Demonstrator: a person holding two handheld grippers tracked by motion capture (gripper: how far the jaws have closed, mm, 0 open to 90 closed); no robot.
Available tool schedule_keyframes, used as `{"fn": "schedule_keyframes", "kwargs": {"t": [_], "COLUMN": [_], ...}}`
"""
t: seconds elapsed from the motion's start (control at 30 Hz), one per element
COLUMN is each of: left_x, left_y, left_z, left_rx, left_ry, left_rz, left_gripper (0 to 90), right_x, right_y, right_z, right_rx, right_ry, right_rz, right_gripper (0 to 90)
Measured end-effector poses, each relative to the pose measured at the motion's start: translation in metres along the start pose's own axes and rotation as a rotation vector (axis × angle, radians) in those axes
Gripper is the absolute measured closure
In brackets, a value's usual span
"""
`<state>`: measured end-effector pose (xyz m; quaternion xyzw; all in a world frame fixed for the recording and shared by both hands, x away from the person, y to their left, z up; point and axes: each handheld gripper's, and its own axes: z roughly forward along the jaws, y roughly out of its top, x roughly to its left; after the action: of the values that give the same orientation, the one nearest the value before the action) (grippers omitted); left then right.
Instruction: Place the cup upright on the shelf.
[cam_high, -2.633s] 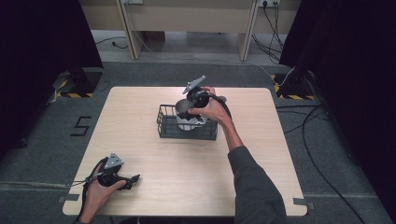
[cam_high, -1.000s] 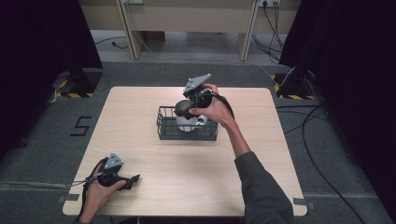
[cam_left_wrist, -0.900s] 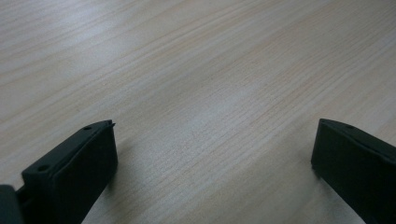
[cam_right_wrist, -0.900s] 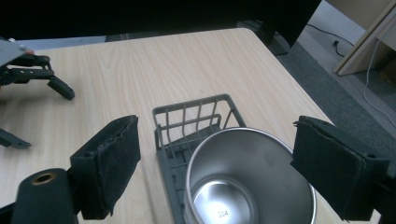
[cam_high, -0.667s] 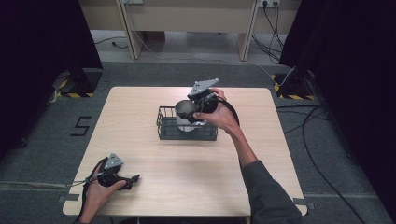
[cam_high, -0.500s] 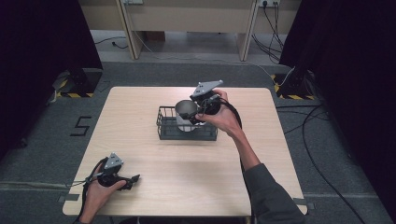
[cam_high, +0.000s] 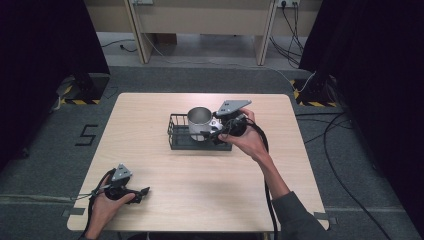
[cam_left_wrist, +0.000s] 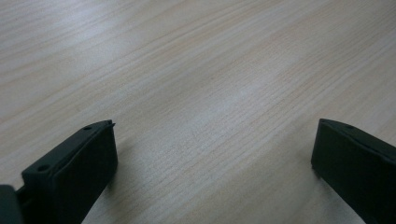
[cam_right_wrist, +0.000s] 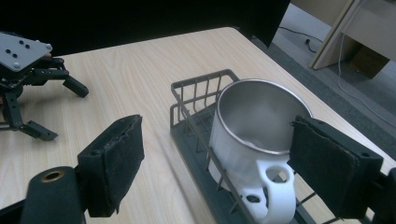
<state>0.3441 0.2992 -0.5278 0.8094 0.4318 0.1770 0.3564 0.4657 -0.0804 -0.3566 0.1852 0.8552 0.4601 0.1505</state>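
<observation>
A steel mug (cam_high: 200, 120) with a white handle (cam_right_wrist: 275, 196) stands upright in a dark wire rack (cam_high: 175, 136) at mid-table. My right gripper (cam_high: 216, 133) hovers just right of the mug, pointing left at it. In the right gripper view the mug (cam_right_wrist: 254, 126) lies beyond the right gripper (cam_right_wrist: 217, 140); its jaws have just been closing, with nothing between the pads. My left gripper (cam_high: 144, 192) rests open on the table (cam_high: 210, 190) at the front left, with bare wood between its jaws in the left gripper view (cam_left_wrist: 212, 140).
The rack (cam_right_wrist: 196, 91) takes up the table's centre. The left gripper (cam_right_wrist: 60, 109) lies far off across the wood in the right gripper view. A black cable (cam_high: 267, 165) trails along the right forearm. Dark curtains and floor cables surround the table.
The right gripper has drawn back from above the mug to the rack's right side. The mug stays in the rack. The left gripper has not moved.
</observation>
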Motion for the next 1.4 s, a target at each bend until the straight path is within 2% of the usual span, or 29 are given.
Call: {"fn": "schedule_keyframes", "kwargs": {"t": [0.1,0.37,0.57,0.73,1.0,1.4], "left_x": [0.0,0.0,0.0,0.0,0.0,0.0], "left_y": [0.0,0.0,0.0,0.0,0.0,0.0], "left_z": [0.0,0.0,0.0,0.0,0.0,0.0], "left_rx": [0.0,0.0,0.0,0.0,0.0,0.0], "left_ry": [0.0,0.0,0.0,0.0,0.0,0.0], "left_rz": [0.0,0.0,0.0,0.0,0.0,0.0], "left_gripper": [0.0,0.0,0.0,0.0,0.0,0.0], "right_x": [0.003,0.011,0.02,0.025,0.033,0.051], "right_y": [-0.008,-0.025,-0.046,-0.069,-0.092,-0.119], "right_z": [-0.003,-0.01,-0.016,-0.019,-0.023,-0.027], "right_rx": [-0.003,-0.003,0.003,0.02,0.041,0.045], "right_ry": [-0.009,-0.019,-0.025,-0.057,-0.093,-0.11], "right_rz": [0.023,0.038,0.057,0.109,0.13,0.166], "right_gripper": [18.0,17.9,18.7,19.0,19.3,19.4]}}
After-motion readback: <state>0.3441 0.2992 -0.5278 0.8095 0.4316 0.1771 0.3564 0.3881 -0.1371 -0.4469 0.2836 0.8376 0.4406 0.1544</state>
